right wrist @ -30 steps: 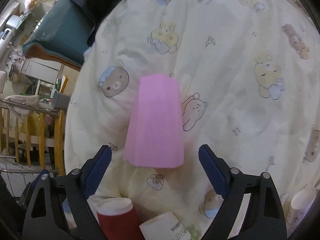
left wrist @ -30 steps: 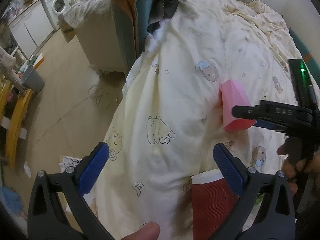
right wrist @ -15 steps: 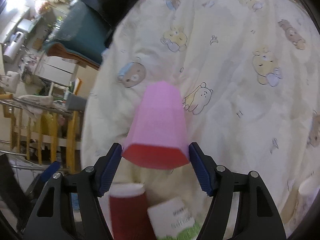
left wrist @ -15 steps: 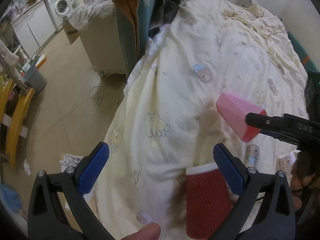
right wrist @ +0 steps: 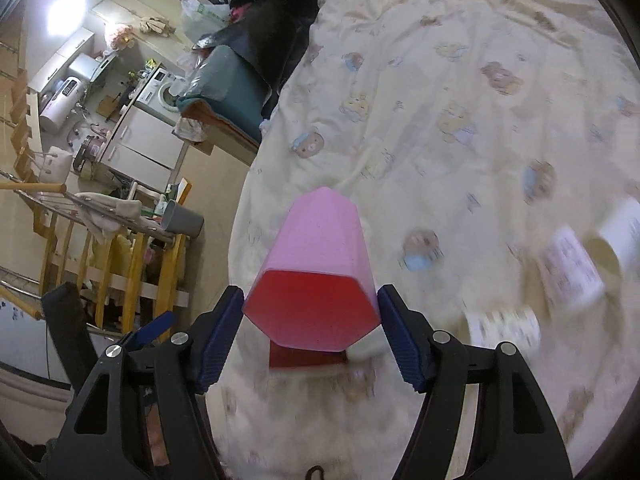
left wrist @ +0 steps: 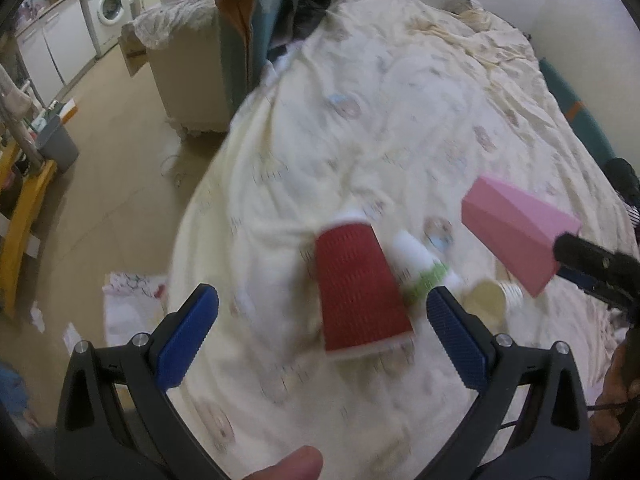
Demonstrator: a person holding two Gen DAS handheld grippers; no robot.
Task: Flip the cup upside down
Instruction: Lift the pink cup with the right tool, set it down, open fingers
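A pink faceted cup point(right wrist: 316, 272) is clamped near its open rim between the blue pads of my right gripper point(right wrist: 311, 334). It is lifted off the bear-print quilt point(right wrist: 460, 120), tilted, with its closed base pointing away from me and its red inside facing the camera. In the left wrist view the pink cup point(left wrist: 516, 236) hangs above the quilt at the right, with the right gripper's black finger at its mouth end. My left gripper point(left wrist: 320, 340) is open and empty, above a red ribbed paper cup point(left wrist: 358, 292) that lies on the quilt.
A white and green cup point(left wrist: 420, 268) and a cream paper cup point(left wrist: 488, 300) lie beside the red one. Several white printed cups point(right wrist: 572, 268) lie at the right of the quilt. The bed's edge drops to the floor on the left, by a teal sofa point(left wrist: 244, 28).
My right gripper has shut on the pink cup, lifted it off the quilt and tipped its mouth toward the camera. My left gripper has drawn back, bringing the red cup fully into view.
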